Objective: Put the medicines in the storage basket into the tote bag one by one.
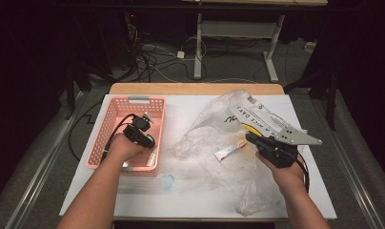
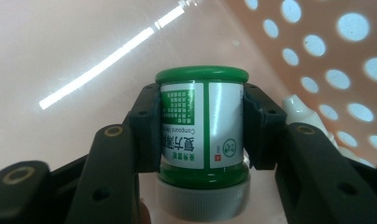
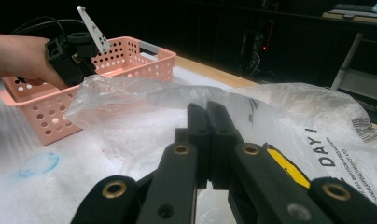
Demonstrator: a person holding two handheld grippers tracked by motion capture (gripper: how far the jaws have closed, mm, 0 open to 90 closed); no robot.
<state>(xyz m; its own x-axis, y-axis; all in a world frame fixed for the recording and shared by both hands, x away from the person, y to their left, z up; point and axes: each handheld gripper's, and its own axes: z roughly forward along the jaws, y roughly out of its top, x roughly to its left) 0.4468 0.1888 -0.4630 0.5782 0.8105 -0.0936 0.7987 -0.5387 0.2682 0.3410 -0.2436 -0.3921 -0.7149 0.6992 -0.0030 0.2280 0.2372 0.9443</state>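
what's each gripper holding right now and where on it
The left gripper holds a green-capped bottle by the labelled sides of its body, inside the pink basket. The right gripper is shut, possibly pinching the plastic bag.

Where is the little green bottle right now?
The green bottle sits between the left gripper's pads inside the pink basket, at the table's left in the high view.
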